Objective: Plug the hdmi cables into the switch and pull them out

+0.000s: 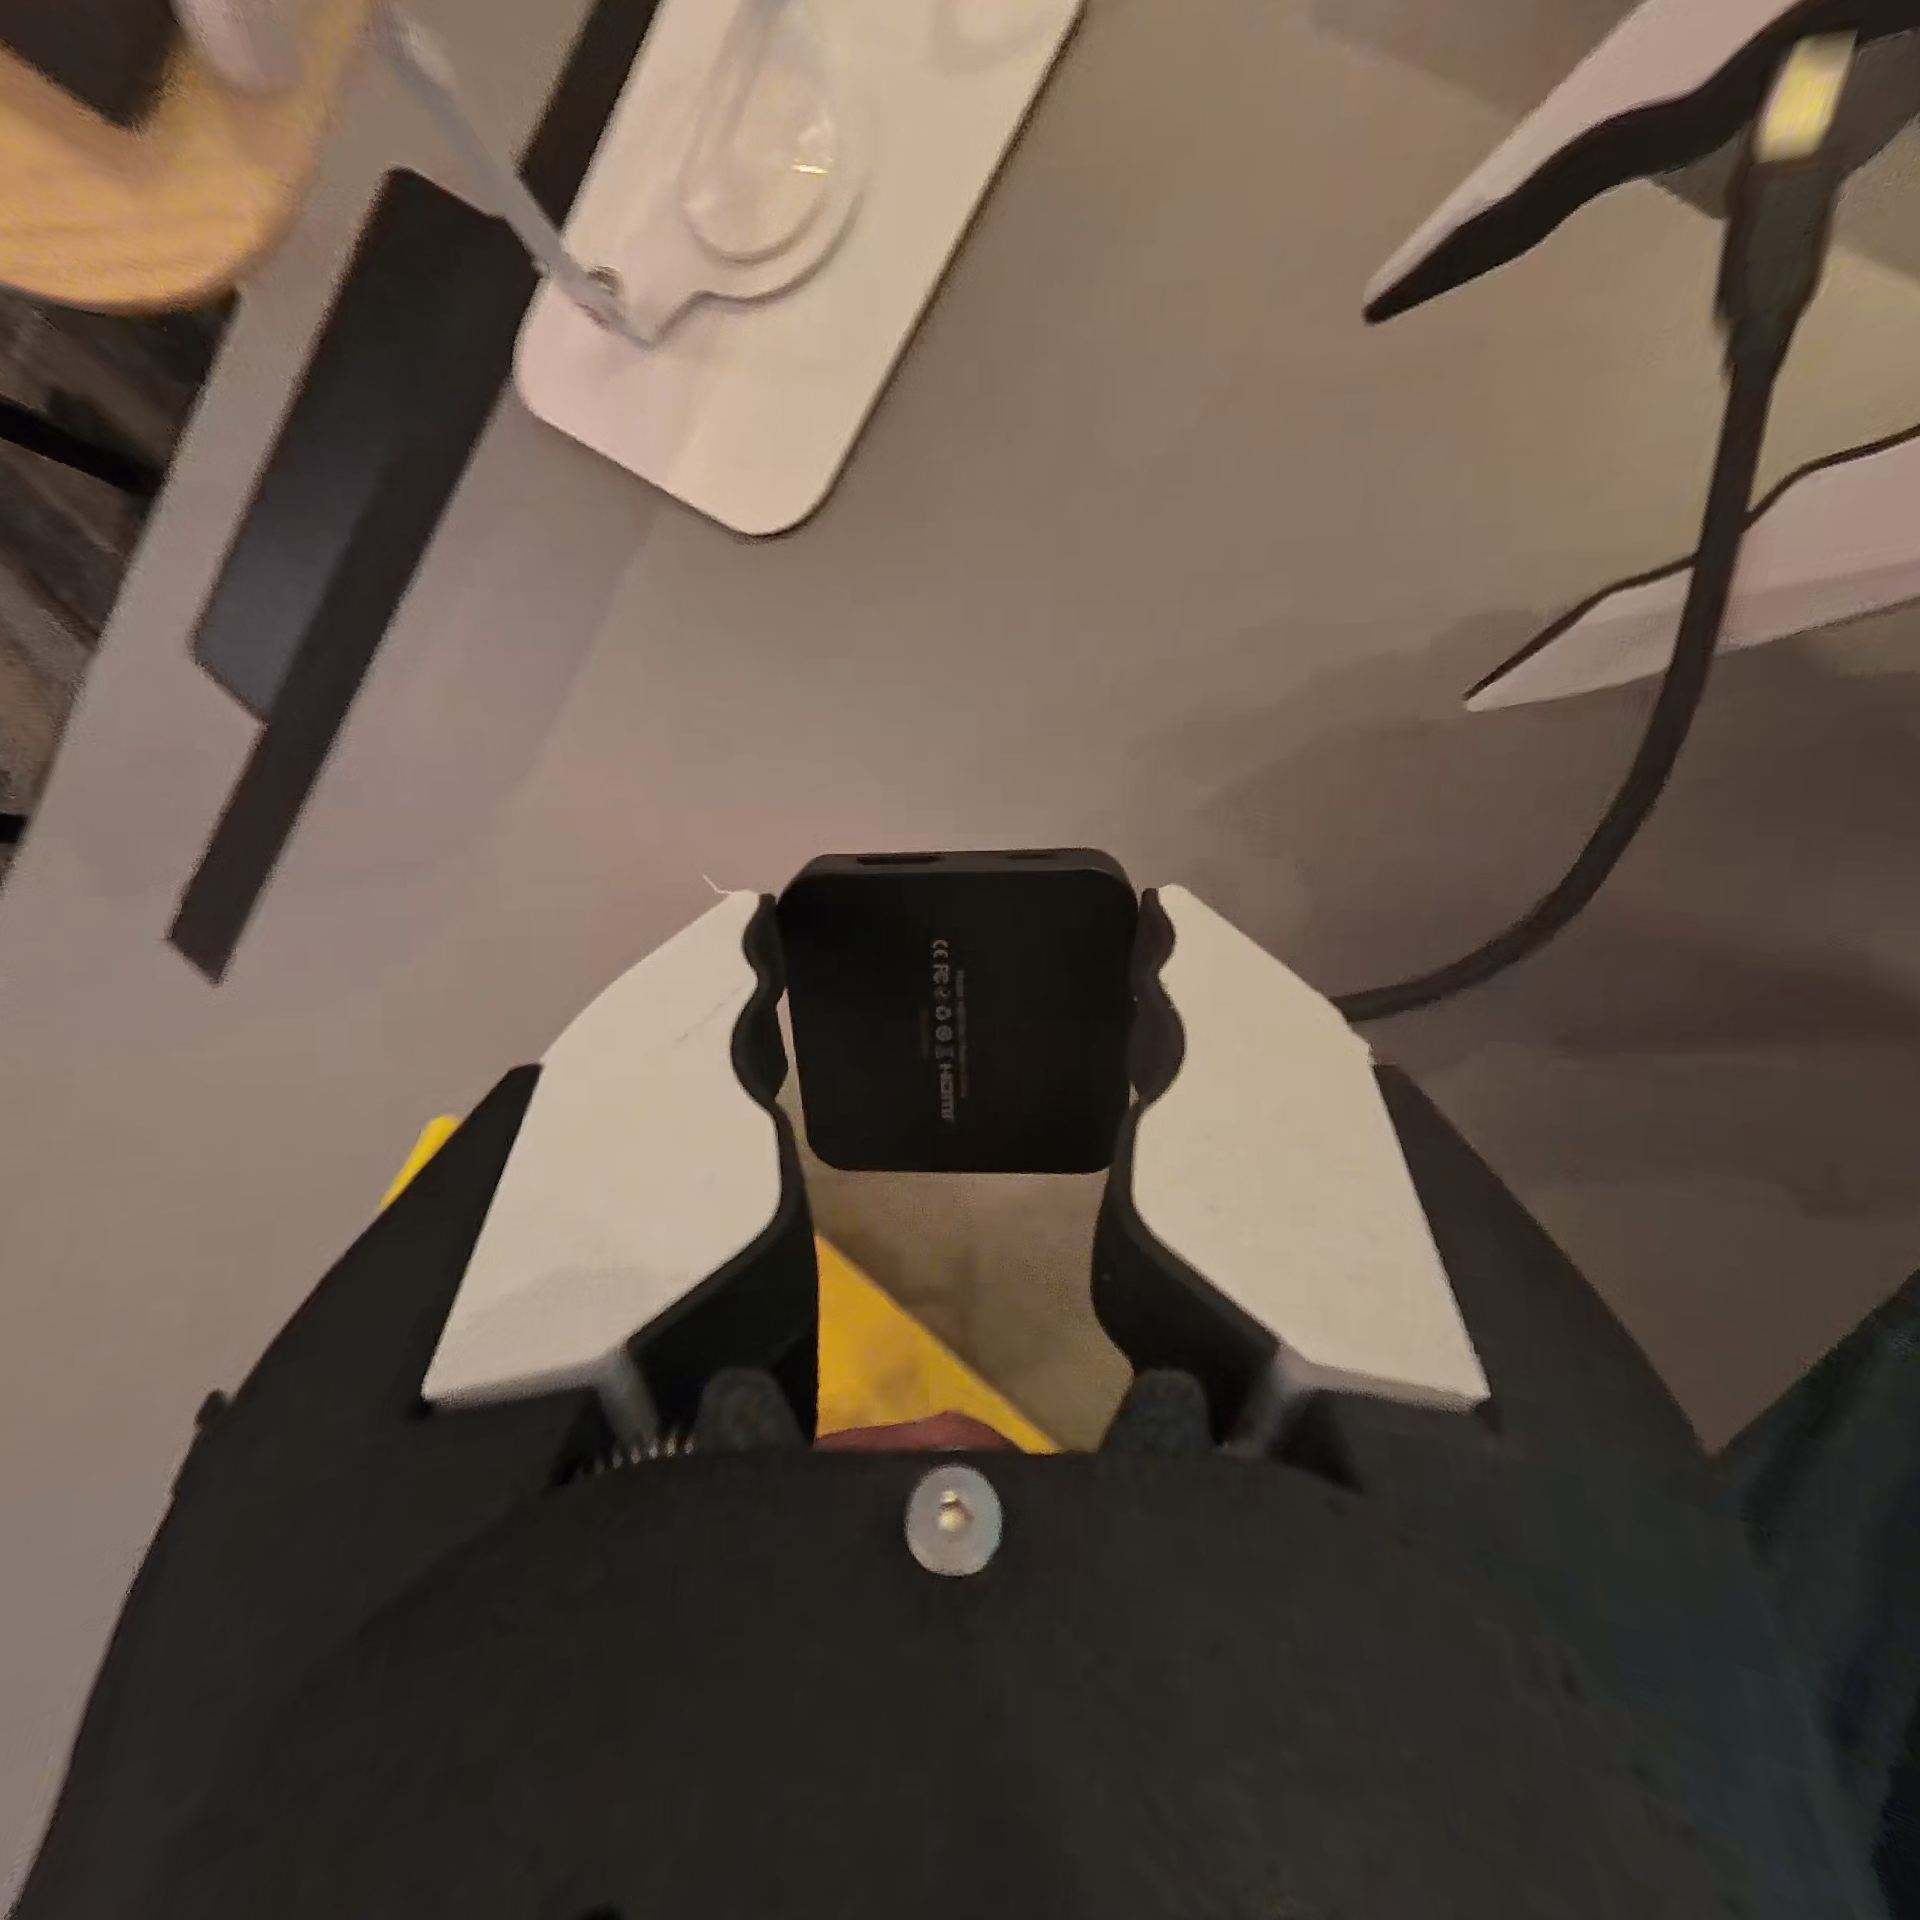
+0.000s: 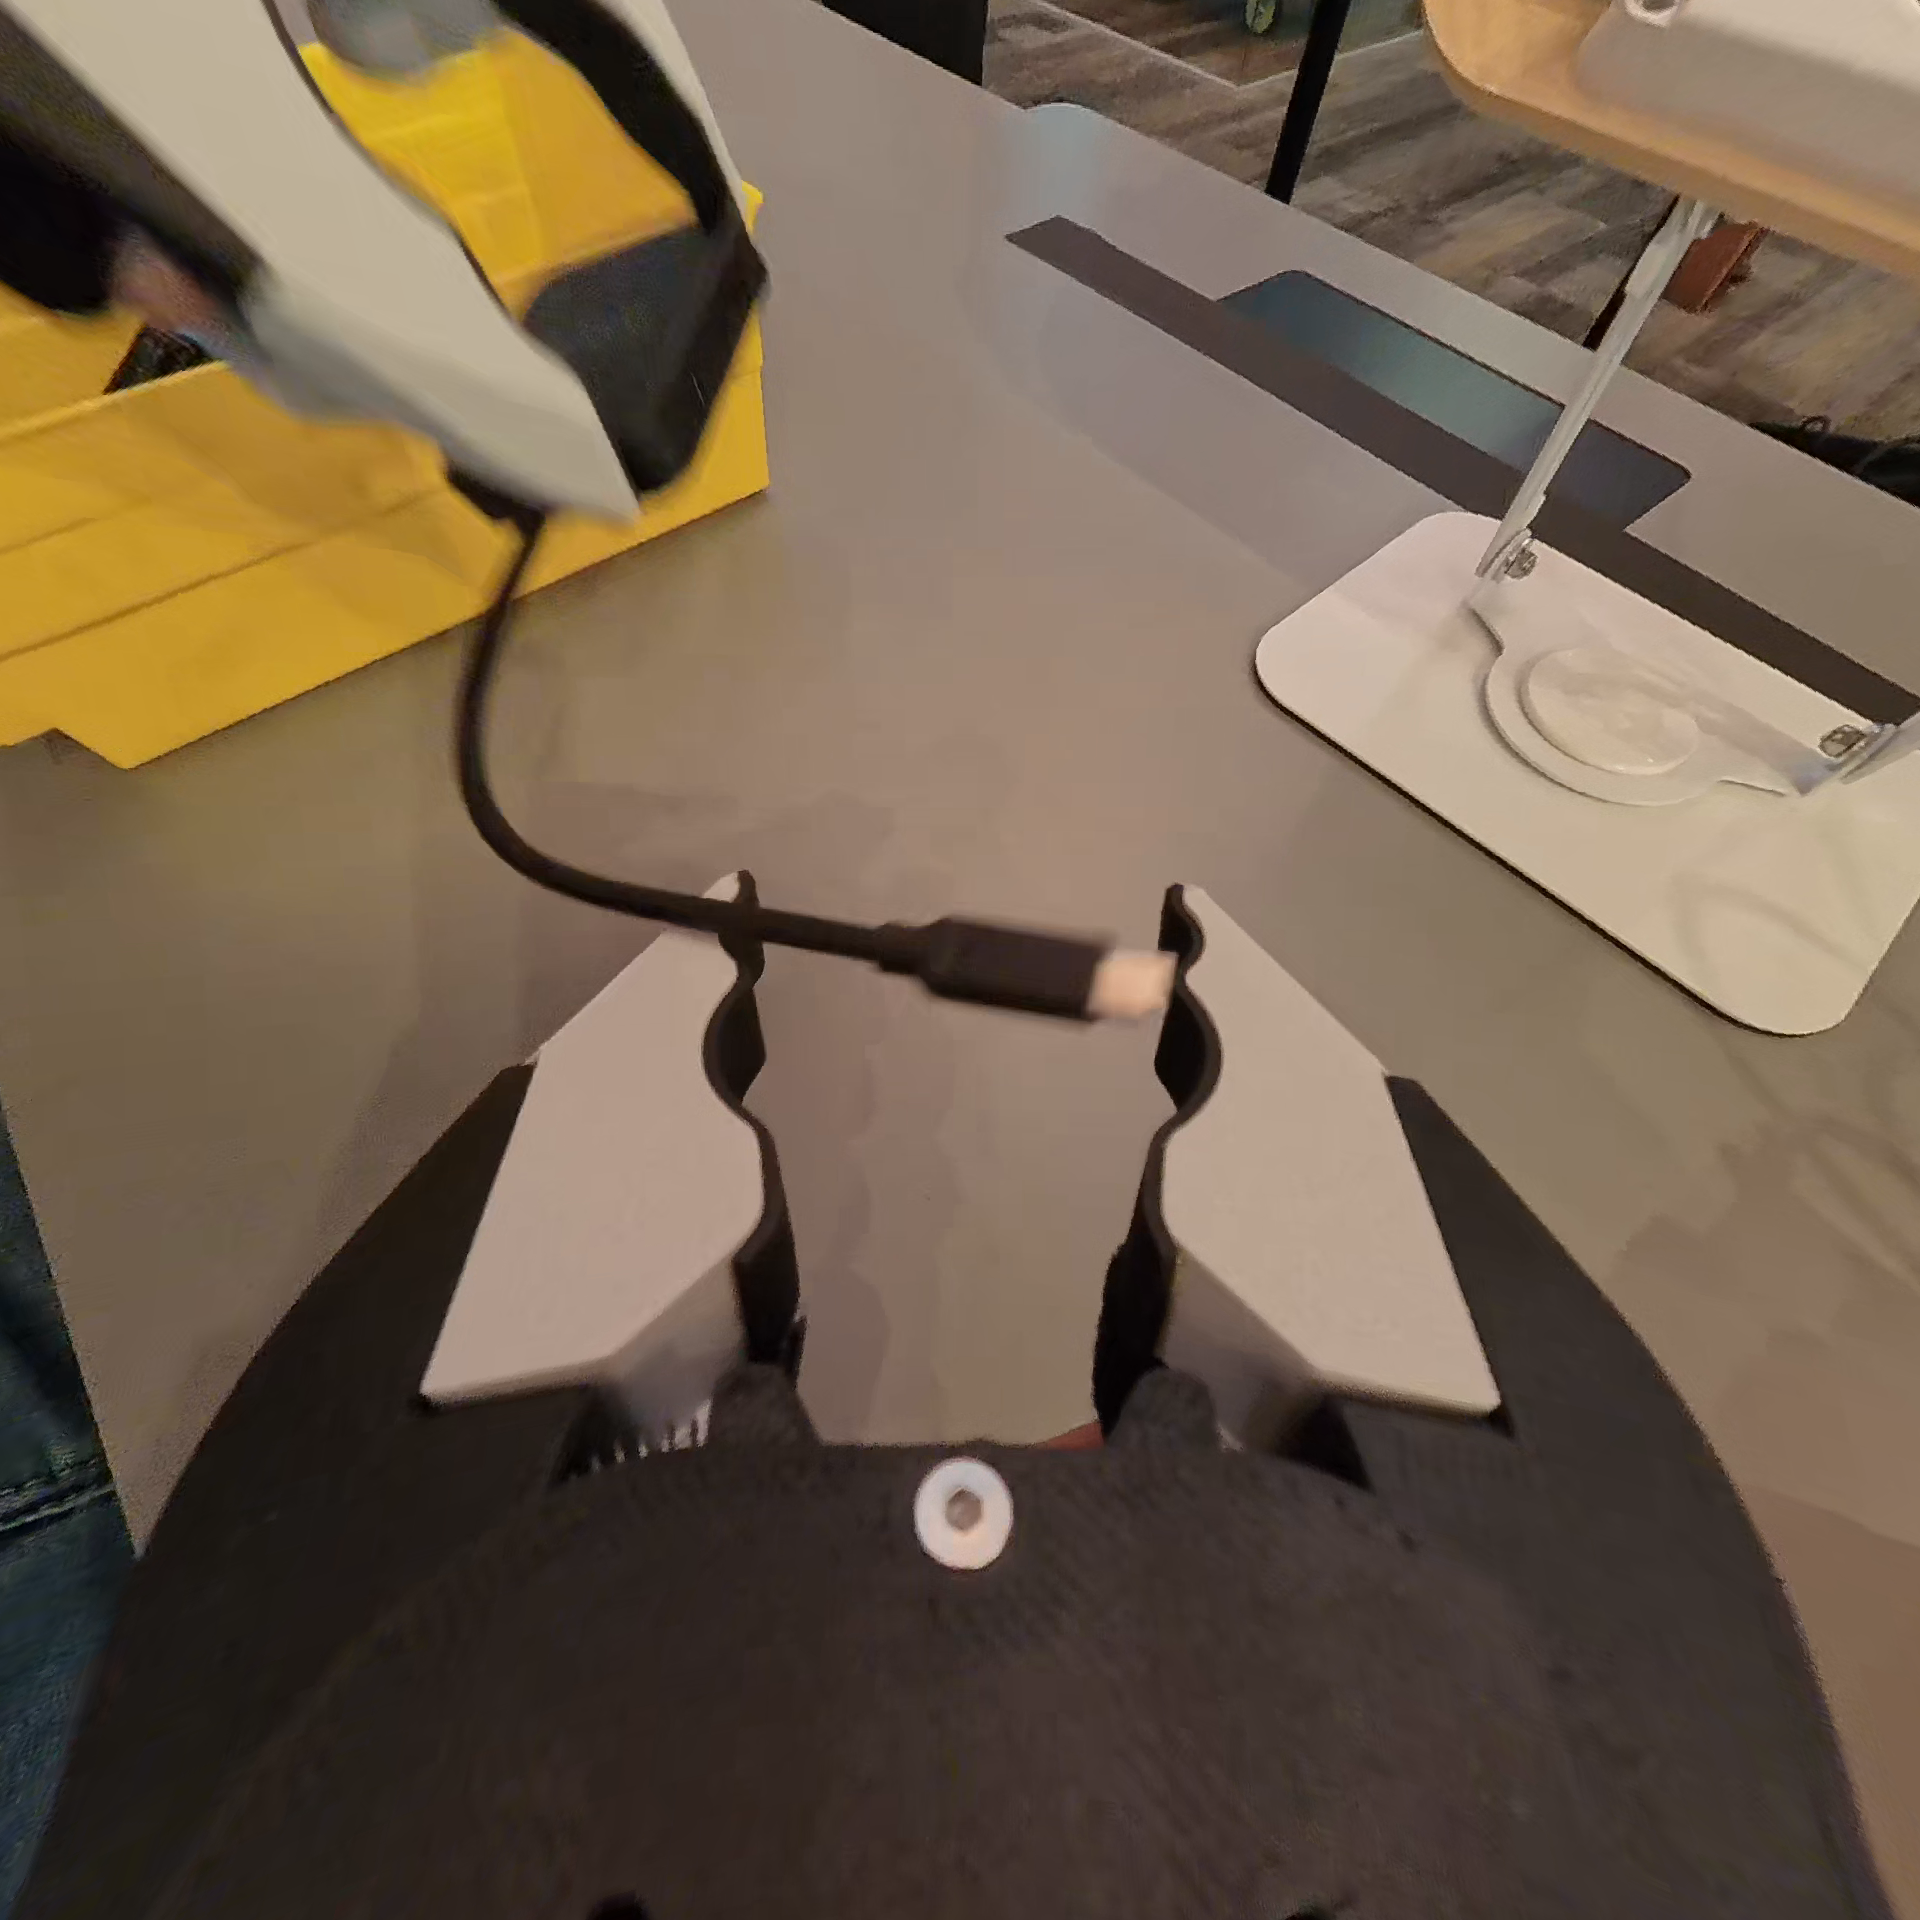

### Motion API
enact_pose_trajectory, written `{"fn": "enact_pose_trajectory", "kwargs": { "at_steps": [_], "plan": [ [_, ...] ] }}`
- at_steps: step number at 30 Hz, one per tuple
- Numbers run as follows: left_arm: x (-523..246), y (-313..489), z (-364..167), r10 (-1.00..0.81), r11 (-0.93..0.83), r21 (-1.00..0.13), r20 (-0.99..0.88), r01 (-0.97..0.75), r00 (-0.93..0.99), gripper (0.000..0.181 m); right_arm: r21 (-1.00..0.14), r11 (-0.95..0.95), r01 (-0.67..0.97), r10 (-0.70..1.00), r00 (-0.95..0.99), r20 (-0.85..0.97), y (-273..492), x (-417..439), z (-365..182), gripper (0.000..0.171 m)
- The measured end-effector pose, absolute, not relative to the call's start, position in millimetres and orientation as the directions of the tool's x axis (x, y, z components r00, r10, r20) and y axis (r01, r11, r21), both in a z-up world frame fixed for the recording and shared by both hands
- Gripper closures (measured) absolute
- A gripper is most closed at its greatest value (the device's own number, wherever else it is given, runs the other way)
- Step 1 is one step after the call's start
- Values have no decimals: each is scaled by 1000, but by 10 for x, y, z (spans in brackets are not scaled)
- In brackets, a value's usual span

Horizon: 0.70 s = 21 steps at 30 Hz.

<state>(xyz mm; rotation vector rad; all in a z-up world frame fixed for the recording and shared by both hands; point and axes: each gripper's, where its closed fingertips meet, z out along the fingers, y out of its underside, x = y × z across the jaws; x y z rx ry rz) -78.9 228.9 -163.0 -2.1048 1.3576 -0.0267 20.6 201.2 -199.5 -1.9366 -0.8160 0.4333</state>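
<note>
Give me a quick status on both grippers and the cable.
Left gripper shut on switch, lifted off table. Right gripper open, cable plug lying between its fingers, unplugged. Nothing blocking the switch's ports.

Left gripper (image 1: 958, 1023), right gripper (image 2: 961, 1023): black body, pale grey fingers, wavy black pads, silver centre screw.

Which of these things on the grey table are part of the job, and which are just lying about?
In the job: small black square switch box, in the left tool; black cable with silver plug, by the right tool.
Lying about: yellow plastic bin; white flat-based metal stand; flat dark slab.
</note>
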Motion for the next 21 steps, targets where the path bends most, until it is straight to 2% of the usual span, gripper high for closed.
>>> {"fn": "enact_pose_trajectory", "kwargs": {
  "at_steps": [9, 12, 15, 21],
  "plan": [
    [-469, 2191, -2525, -840, -389, -434, -196, -813, 506, 117, -867, -313, 388, 710, 701, 58, 2021, 223, -2080, 97],
    [-392, 2169, -2583, -838, -436, -458, -107, -775, 535, 117, -866, -310, 391, 738, 673, 40, 1984, 171, -2091, 101],
    [-354, 2178, -2590, -840, -436, -448, -107, -780, 532, 118, -815, -352, 460, 781, 624, 15, 1891, 62, -2315, 99],
    [-215, 2146, -2595, -853, -431, -458, -74, -778, 516, 118, -721, -349, 598, 815, 574, 82, 1821, -71, -2663, 102]
  ]
}}
